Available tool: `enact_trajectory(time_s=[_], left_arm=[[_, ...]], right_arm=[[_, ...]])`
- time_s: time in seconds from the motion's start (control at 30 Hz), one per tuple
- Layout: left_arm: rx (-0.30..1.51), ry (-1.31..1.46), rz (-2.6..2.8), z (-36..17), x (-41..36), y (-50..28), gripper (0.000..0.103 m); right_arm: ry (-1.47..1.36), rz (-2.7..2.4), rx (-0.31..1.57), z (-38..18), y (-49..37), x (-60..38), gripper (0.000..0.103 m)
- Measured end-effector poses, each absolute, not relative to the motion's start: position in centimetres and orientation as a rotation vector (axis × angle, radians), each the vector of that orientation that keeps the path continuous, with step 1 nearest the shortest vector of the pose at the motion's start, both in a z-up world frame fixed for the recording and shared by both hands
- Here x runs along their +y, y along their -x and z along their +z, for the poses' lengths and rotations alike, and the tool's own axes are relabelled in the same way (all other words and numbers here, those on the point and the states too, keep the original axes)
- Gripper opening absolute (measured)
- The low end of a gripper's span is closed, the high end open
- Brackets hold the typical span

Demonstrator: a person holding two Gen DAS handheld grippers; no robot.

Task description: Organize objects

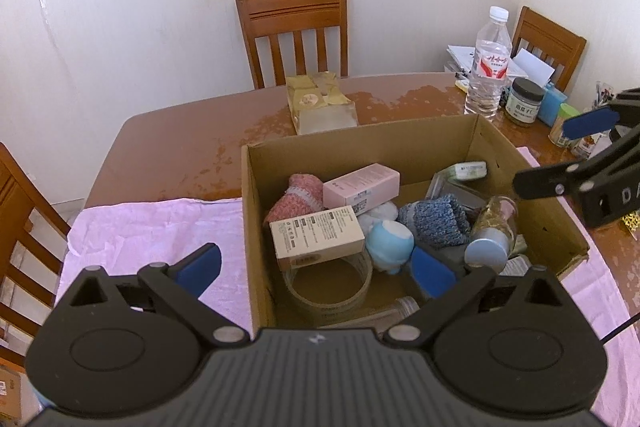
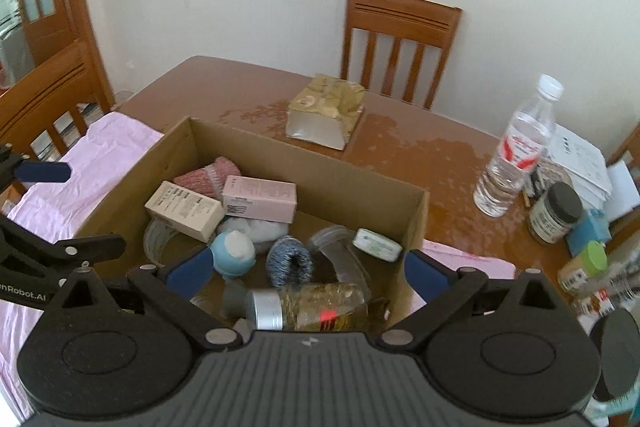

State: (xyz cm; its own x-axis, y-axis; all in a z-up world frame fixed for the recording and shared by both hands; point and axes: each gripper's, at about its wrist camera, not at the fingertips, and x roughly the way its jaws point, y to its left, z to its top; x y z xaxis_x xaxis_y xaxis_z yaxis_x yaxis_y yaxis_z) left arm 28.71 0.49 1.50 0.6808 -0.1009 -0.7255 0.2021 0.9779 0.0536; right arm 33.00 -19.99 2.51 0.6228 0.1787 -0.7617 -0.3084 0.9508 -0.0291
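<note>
The cardboard box (image 1: 400,143) sits on the bench (image 1: 180,131), its near part over a pink cloth (image 1: 152,227), and it holds a loose jumble: a beige carton (image 1: 318,237) leaning on a tape roll (image 1: 330,283), a pink carton (image 1: 362,185) beside a pink sock (image 1: 298,195), a blue sock (image 1: 434,217), a pale blue soft toy (image 1: 390,245) and a glass jar (image 2: 316,307) lying on its side along the near wall. Both tools are spread wide and carry nothing. The left tool (image 1: 316,269) hovers astride the box's left wall, one finger outside over the cloth and one inside over the contents. The right tool (image 2: 306,273) hangs over the near right part of the box, its fingers either side of the jar and the blue sock but not touching them.

The likeliest trouble is a bad pick in this pile. The cartons rest on other things, so a closing finger could tip them or catch two objects at once. The jar is smooth and round, and a grip off its middle may let it roll or slip and knock the glass. A finger lowered on the left could hit the cardboard wall and shove the box across the cloth. The two tools work near each other and could collide over the box. A water bottle (image 2: 516,155) stands near the box's far right corner, easy to topple if the box shifts.
</note>
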Motion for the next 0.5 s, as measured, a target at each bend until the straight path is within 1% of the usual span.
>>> enact_trajectory(time_s=[0.23, 0.5], left_arm=[[0.853, -0.140, -0.126, 1.6, 0.1, -27.8, 0.101], [0.949, -0.066, -0.097, 0.2, 0.2, -25.8, 0.101]], right_arm=[[0.100, 0.155, 0.908, 2.6, -31.8, -20.8, 0.103], [0.059, 0.076, 1.055, -1.4, -28.7, -19.6, 0.103]])
